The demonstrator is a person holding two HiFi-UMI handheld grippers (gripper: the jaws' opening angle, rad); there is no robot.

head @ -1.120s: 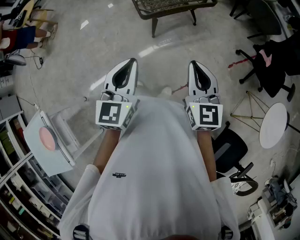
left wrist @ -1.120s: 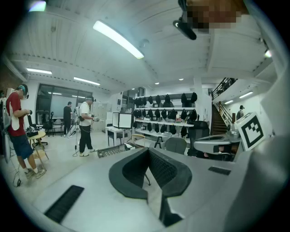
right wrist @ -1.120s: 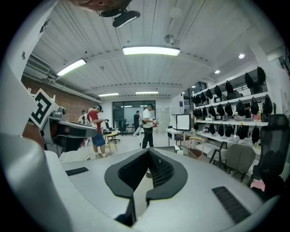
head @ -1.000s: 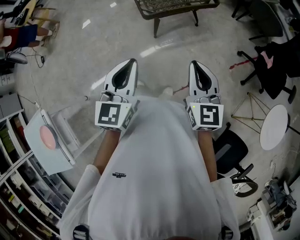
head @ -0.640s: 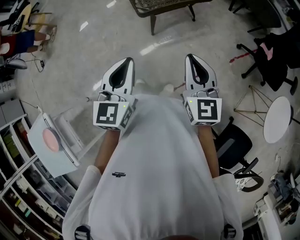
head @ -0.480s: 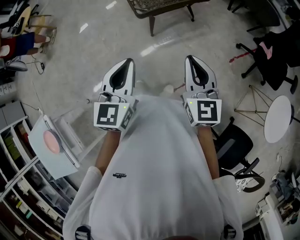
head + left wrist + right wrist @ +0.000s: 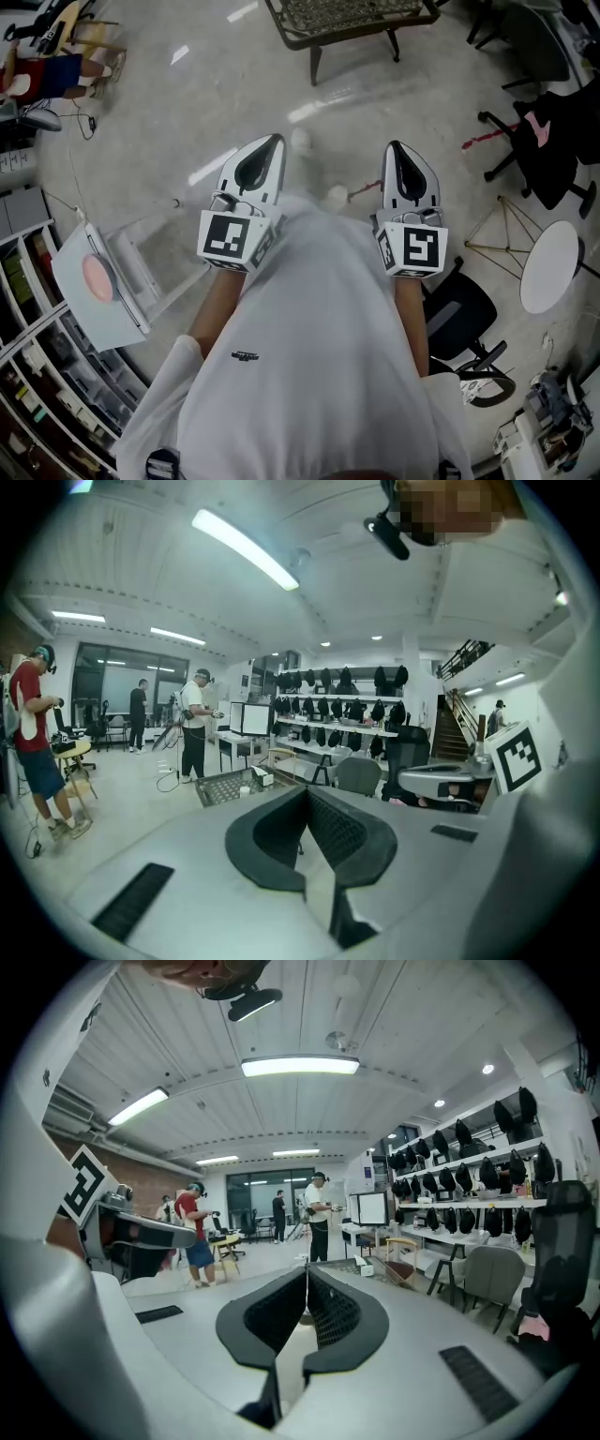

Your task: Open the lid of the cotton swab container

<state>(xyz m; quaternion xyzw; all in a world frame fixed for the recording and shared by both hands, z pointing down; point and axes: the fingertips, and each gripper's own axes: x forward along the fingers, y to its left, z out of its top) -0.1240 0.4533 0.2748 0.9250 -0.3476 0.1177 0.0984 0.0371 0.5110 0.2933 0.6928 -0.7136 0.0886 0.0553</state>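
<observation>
The left gripper (image 7: 274, 142) and right gripper (image 7: 395, 148) had their jaws together on nothing. They were held side by side ahead of the person's shirt (image 7: 309, 356). No cotton swab container showed in any view, and no bench either. Below the grippers lay only floor (image 7: 187, 103), with a mesh table (image 7: 347, 14) further ahead. Both gripper views looked across an open room with people standing far off. The task seemed not yet begun. The next move likely called for finding the container, going to it, and parting the jaws, one gripper steadying the body while the other took the lid.
</observation>
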